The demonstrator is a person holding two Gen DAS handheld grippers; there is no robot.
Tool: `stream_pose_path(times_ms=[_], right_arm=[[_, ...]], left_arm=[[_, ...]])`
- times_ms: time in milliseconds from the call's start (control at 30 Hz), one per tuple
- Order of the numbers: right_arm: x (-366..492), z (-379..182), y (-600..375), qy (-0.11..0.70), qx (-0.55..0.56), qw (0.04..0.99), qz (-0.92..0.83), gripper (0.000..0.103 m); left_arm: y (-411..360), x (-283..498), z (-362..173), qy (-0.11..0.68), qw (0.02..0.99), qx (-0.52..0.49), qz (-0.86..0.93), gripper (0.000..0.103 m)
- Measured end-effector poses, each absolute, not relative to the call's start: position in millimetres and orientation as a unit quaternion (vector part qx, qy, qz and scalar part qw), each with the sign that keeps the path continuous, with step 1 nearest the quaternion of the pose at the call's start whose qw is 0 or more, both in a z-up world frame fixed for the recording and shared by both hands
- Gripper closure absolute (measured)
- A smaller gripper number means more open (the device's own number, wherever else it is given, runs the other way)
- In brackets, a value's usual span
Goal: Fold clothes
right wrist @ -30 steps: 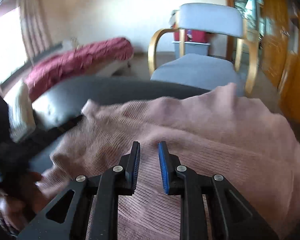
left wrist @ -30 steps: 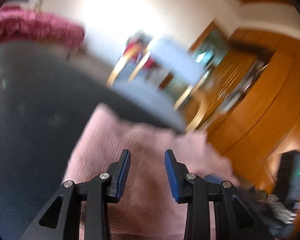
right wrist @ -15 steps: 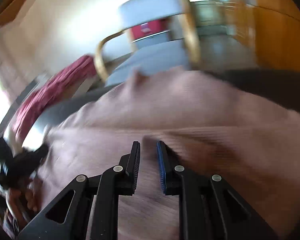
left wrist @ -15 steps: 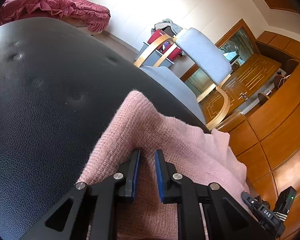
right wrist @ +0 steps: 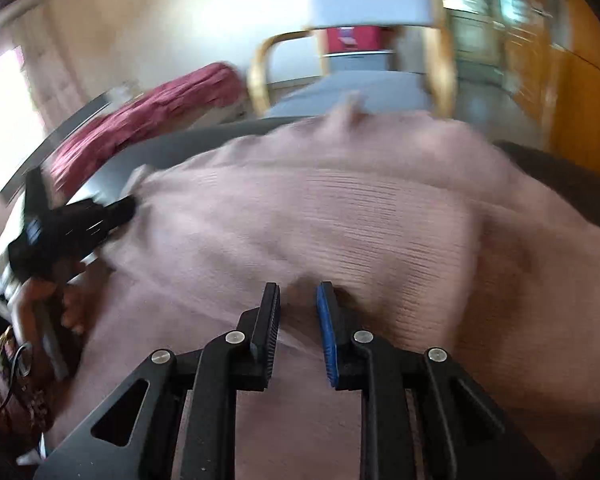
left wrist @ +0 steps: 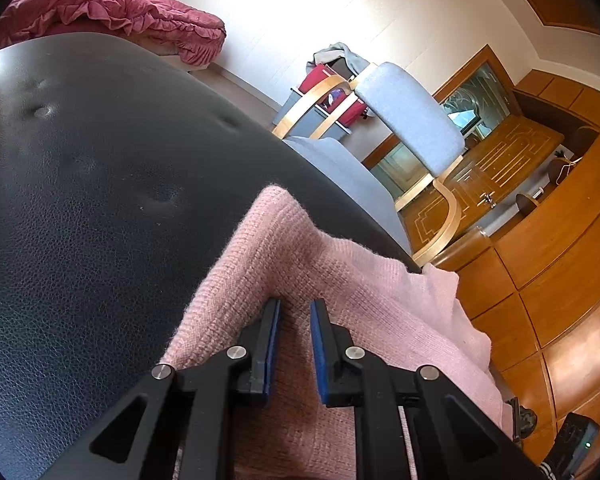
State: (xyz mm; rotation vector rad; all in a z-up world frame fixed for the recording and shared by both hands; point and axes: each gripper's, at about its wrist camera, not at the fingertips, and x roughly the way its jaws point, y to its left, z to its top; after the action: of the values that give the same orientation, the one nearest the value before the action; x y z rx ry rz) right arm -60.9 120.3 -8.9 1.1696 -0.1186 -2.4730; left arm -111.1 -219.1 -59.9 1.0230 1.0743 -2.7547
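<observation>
Both tongs pinch the pink knit sweater [left wrist: 300, 264] spread over the black leather seat [left wrist: 80, 200] at centre frame, the left gripper [left wrist: 294, 306] having just closed on its edge, the right gripper [right wrist: 298, 290] nipping a fold.

A black tufted leather surface [left wrist: 100, 200] fills the foreground. Beyond its far edge stands a grey-cushioned armchair with bent wooden arms [left wrist: 404, 120]. A crumpled red bedspread [left wrist: 112, 12] lies past the surface's far left corner. Orange wooden cabinets [left wrist: 560, 240] line the right.
</observation>
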Motion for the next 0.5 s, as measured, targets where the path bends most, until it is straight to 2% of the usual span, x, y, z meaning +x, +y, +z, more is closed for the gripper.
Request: stream_pose_path(times_ms=[133,200,367,500], right_arm=[[-56,-7,152,-0.055,0.416,0.16,-0.894,0.085],[-53,4,153,-0.055,0.401,0.145,-0.903,0.082],[-73,22,116,-0.063,0.365,0.212,-0.904,0.08],[-119,-2,74,-0.043,0.398,0.243,-0.883,0.08]], left_arm=[[-219,-111,-60,0.344,0.006,0.327,-0.88,0.089],[-218,-111,-59,0.342,0.006,0.328,-0.881,0.089],[-219,-111,-59,0.346,0.004,0.326,-0.88,0.089],[-219,-111,-59,0.347,0.005,0.326,-0.879,0.089]])
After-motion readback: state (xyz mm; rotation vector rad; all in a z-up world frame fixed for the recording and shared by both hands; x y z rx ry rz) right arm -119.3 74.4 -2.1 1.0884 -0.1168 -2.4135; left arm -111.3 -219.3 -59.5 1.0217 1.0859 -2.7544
